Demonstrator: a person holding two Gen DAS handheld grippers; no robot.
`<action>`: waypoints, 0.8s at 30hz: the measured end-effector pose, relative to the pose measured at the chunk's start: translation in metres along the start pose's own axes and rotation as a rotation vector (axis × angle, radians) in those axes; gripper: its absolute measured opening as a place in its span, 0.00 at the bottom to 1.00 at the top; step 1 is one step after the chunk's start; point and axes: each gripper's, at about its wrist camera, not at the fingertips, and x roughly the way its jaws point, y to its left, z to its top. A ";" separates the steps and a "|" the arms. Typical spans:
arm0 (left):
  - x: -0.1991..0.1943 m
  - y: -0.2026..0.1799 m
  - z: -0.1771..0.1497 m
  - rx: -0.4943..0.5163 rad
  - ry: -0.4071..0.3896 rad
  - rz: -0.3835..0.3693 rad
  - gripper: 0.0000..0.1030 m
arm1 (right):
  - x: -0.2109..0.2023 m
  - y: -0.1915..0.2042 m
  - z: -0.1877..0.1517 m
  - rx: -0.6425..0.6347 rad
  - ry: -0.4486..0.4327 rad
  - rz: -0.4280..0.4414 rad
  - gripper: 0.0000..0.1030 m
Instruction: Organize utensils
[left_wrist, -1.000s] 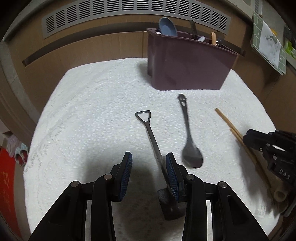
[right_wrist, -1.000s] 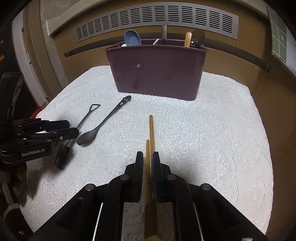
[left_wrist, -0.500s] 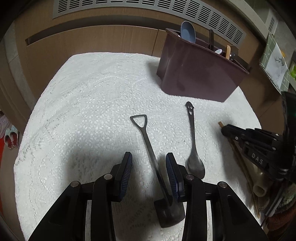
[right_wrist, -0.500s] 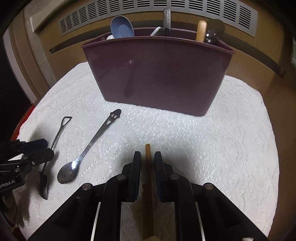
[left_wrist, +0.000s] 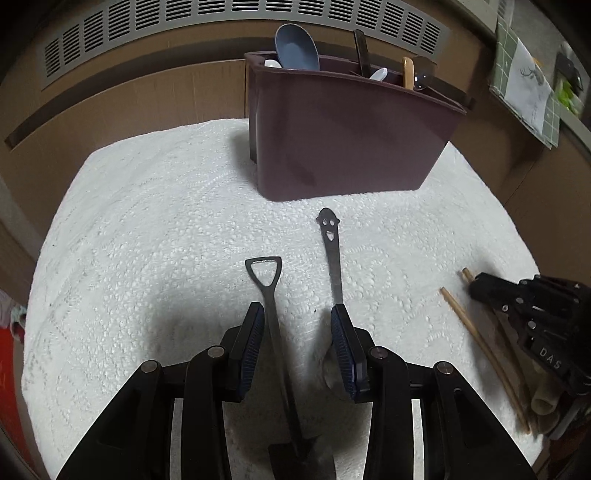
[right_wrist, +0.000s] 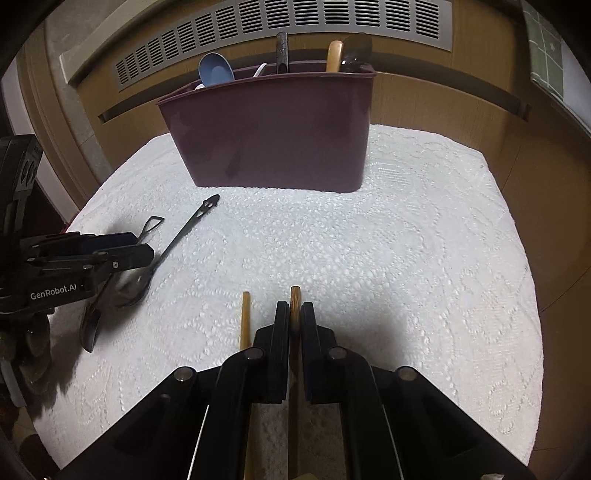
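Since the earlier frame the right gripper (right_wrist: 291, 314) had clamped onto one chopstick (right_wrist: 294, 295); its mate (right_wrist: 245, 317) lay beside.

Left wrist view: left gripper (left_wrist: 297, 343) fingers spread wide, straddling the shovel spoon (left_wrist: 271, 295); smiley spoon (left_wrist: 331, 243) on the table (left_wrist: 147, 221).

Right wrist view: caddy (right_wrist: 269, 140) already held several utensils; four remained out.

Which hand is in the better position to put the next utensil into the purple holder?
Right. The right gripper is already shut on one wooden chopstick, facing the holder. The left gripper is open over the shovel-handled spoon, gripping nothing.
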 end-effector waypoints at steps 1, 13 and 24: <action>-0.001 0.003 -0.001 -0.004 0.001 0.008 0.37 | -0.001 0.001 0.000 -0.004 -0.003 -0.003 0.06; -0.002 0.014 -0.001 -0.025 0.010 0.064 0.24 | -0.011 0.005 -0.002 -0.044 -0.049 -0.021 0.06; 0.001 0.015 0.005 -0.124 0.034 -0.002 0.18 | -0.014 0.001 -0.017 -0.044 -0.014 -0.015 0.07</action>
